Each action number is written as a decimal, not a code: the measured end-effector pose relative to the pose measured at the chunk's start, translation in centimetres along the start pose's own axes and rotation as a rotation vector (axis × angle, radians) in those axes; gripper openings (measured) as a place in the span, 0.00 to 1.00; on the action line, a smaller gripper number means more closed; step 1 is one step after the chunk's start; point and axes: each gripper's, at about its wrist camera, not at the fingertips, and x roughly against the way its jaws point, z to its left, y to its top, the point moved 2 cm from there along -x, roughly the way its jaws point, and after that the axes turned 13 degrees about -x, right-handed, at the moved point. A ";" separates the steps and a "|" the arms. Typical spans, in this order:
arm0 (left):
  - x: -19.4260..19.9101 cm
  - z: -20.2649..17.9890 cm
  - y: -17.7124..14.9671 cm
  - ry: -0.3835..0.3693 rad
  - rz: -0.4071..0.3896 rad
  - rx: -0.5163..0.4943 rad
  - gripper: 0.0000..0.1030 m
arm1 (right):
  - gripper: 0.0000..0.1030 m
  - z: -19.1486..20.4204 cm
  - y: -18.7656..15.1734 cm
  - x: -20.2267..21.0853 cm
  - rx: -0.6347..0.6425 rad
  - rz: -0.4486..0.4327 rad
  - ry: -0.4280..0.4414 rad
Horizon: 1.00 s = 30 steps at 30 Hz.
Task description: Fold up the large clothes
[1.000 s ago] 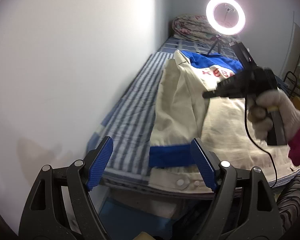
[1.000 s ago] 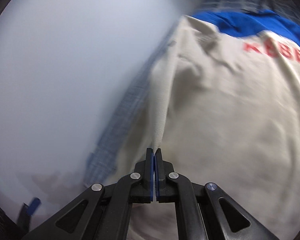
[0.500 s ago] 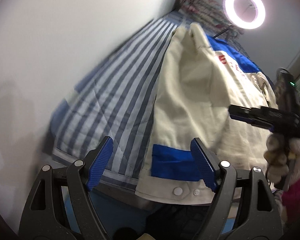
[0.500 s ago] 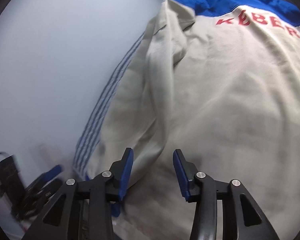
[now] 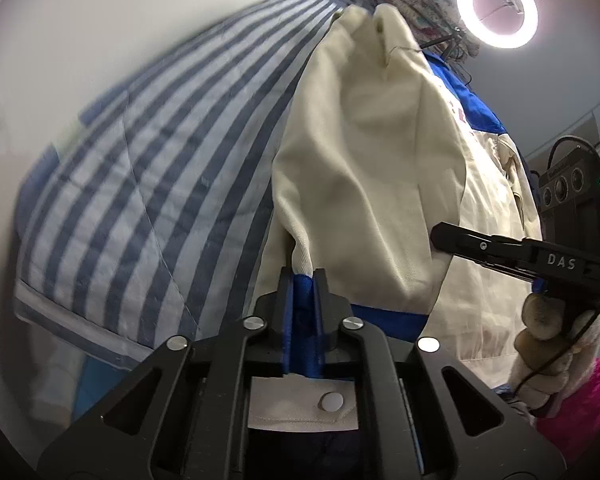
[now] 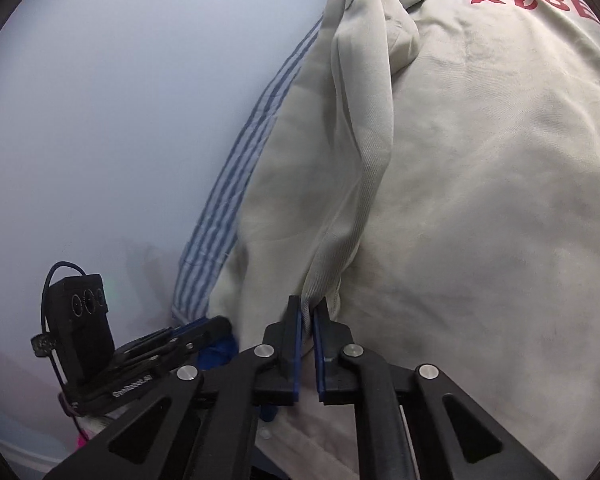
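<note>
Half a second ago both grippers stood wide open over the jacket (image 5: 364,168). Now the left gripper (image 5: 303,280) is clamped on the blue cuff (image 5: 300,292) of the sleeve (image 5: 352,200), and the right gripper (image 6: 307,312) is closed on a cream ridge of the same sleeve, with cloth between its pads. Both ends of the lower sleeve are thus secured, so the sleeve is probably ready to be lifted and laid across the jacket body.

The jacket lies back-up on the striped bed (image 5: 140,168), along its right side, with the hem at the near edge and the sleeve folded over its left part.

The left gripper points along the bed from the near edge, level with the cuff. The right gripper approaches from the right, held in a gloved hand (image 5: 556,344), with its fingers low on the cloth, just beside the left gripper.
</note>
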 end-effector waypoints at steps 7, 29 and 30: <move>5.3 -1.5 -0.3 -0.005 -0.076 -0.058 0.04 | 0.01 1.8 -0.9 3.6 -0.039 0.003 0.155; 6.2 -3.0 -0.8 0.181 -0.109 -0.173 0.26 | 0.39 -0.4 3.6 6.8 0.155 -0.148 -0.125; 5.6 -2.9 -0.6 0.162 -0.106 -0.166 0.26 | 0.39 -0.2 4.6 6.7 0.168 -0.173 -0.143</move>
